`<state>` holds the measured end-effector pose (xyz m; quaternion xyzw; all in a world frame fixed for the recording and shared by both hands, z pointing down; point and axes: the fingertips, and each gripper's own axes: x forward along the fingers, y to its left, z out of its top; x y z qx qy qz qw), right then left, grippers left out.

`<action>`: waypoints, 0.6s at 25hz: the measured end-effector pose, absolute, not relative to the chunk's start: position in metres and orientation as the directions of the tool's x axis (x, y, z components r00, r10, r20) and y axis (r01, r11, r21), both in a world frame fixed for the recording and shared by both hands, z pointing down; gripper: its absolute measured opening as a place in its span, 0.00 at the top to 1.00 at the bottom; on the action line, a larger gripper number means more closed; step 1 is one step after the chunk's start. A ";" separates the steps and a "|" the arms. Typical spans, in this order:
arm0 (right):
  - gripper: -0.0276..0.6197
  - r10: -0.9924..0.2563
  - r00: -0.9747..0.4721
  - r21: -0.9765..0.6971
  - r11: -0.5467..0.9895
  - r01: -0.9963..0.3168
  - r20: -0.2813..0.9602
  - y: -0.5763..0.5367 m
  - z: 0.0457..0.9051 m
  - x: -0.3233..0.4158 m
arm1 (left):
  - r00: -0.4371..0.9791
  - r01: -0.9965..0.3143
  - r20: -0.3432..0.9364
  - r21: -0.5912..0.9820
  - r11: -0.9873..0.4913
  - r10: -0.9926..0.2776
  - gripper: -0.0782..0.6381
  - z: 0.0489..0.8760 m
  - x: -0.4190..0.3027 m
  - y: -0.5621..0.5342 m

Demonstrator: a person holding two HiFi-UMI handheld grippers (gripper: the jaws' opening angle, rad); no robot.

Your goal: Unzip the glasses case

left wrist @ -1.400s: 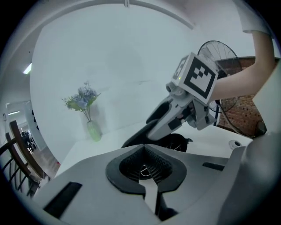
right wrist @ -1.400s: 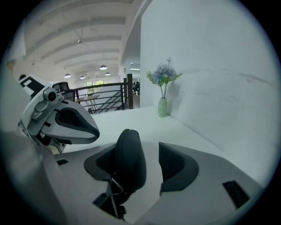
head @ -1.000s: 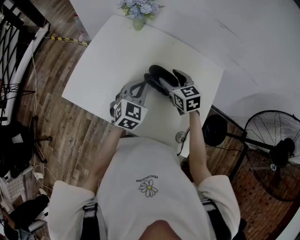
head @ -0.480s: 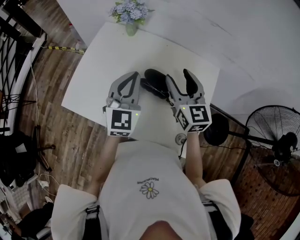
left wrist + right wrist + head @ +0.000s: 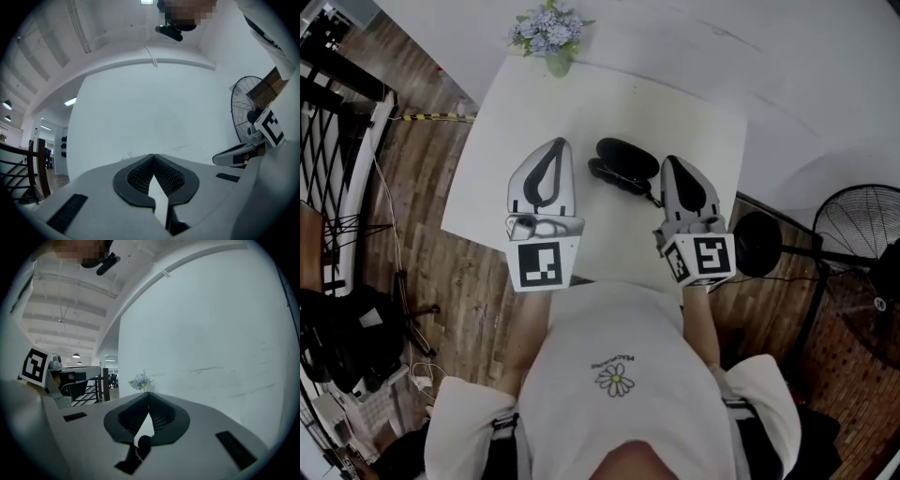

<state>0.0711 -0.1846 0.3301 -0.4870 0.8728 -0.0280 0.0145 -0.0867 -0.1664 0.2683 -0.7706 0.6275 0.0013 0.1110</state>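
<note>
Retreat is the step I read here, with both tools raised off the white table (image 5: 483,178). On the left, the left gripper (image 5: 559,146) hangs level, its jaws pressed together on nothing. Between the two tools the glasses case (image 5: 623,164) lies on the table, and neither tool touches it. It shows as two dark overlapping lobes, which I take to be the shell parted, though I cannot make out the zip itself. On the right, the right gripper (image 5: 671,161) also has its jaws together. Its own view shows a small dark blob low behind the closed tips that I cannot identify.

If the zip has run its full length, nothing remains. If not, my next move calls for spreading the right jaws and lowering them onto the pull while the left steadies the shell.

A second ago both grippers were down at the case, and half a second ago the right jaws stood wide apart. Now they are closed, and both tools sit higher, clear of it.
</note>
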 end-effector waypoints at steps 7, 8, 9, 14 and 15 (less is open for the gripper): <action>0.95 -0.860 -0.506 0.002 0.507 -0.862 0.069 -0.176 0.344 0.073 | 0.209 -0.967 -0.123 -0.174 -0.186 -0.970 0.87 0.278 -0.090 -0.165; 0.95 -0.860 -0.505 0.014 0.508 -0.862 0.076 -0.175 0.346 0.073 | 0.209 -0.967 -0.120 -0.175 -0.187 -0.970 0.87 0.279 -0.090 -0.166; 0.95 -0.860 -0.505 0.019 0.508 -0.861 0.080 -0.174 0.347 0.072 | 0.209 -0.967 -0.119 -0.174 -0.187 -0.971 0.87 0.279 -0.091 -0.166; 0.95 -0.865 -0.492 0.024 0.496 -0.868 0.099 -0.173 0.352 0.073 | 0.212 -0.967 -0.119 -0.167 -0.191 -0.970 0.87 0.281 -0.092 -0.166; 0.95 -0.866 -0.489 0.030 0.494 -0.869 0.102 -0.173 0.353 0.074 | 0.212 -0.968 -0.116 -0.160 -0.193 -0.970 0.87 0.282 -0.093 -0.166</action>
